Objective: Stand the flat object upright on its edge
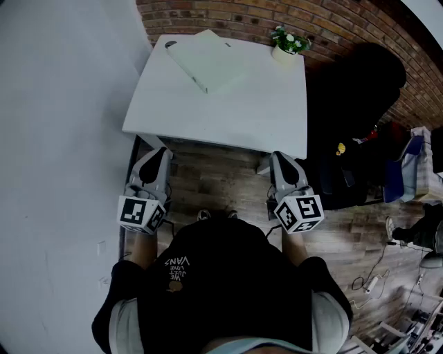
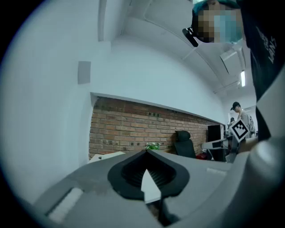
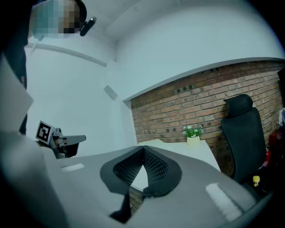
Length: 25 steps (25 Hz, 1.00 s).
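Note:
A flat pale book-like object lies on its broad face at the far left of the white table. Both grippers hang in front of the table's near edge, well short of the object. My left gripper is at the near left corner, jaws together with nothing between them. My right gripper is at the near right corner, also shut and empty. In the left gripper view the closed tips point level toward the table. The right gripper view shows its tips meeting, with the object just beyond them.
A small potted plant stands at the table's far right corner. A black office chair sits to the right of the table. A brick wall runs behind, a white wall on the left. Wood floor lies below.

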Each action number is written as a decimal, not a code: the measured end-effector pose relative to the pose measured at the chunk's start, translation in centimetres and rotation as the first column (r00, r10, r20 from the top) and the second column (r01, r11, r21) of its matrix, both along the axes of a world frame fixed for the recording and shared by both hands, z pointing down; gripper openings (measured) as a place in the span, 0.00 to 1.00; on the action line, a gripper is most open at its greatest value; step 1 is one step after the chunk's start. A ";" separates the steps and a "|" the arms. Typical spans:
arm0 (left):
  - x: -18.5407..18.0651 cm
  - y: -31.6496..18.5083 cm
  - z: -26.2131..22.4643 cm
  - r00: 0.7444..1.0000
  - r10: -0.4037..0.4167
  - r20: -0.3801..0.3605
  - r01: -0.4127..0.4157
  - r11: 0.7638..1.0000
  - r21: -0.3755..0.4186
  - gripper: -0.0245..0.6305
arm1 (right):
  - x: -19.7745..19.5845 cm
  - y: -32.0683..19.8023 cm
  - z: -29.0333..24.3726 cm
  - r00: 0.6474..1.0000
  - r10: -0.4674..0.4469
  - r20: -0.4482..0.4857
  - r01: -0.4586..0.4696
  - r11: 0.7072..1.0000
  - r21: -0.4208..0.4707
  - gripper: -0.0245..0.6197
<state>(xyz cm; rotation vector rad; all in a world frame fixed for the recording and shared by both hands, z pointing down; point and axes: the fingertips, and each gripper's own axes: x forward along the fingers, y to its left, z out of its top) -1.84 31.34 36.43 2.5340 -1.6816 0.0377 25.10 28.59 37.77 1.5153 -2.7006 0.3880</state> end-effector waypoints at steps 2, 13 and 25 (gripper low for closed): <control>-0.6 0.0 -0.1 1.000 0.001 0.005 -0.001 1.000 0.003 0.04 | -0.4 0.1 -0.1 1.000 0.011 -0.013 -0.011 1.000 0.007 0.04; -3.7 0.0 0.5 0.999 0.046 -0.008 -0.046 0.999 -0.013 0.04 | -3.1 1.1 -0.4 0.998 0.056 -0.012 -0.056 0.998 0.014 0.04; -4.7 -1.1 1.9 0.999 0.051 -0.017 -0.052 0.998 -0.033 0.04 | -3.6 -0.4 0.5 0.997 0.068 -0.019 -0.068 0.998 0.001 0.04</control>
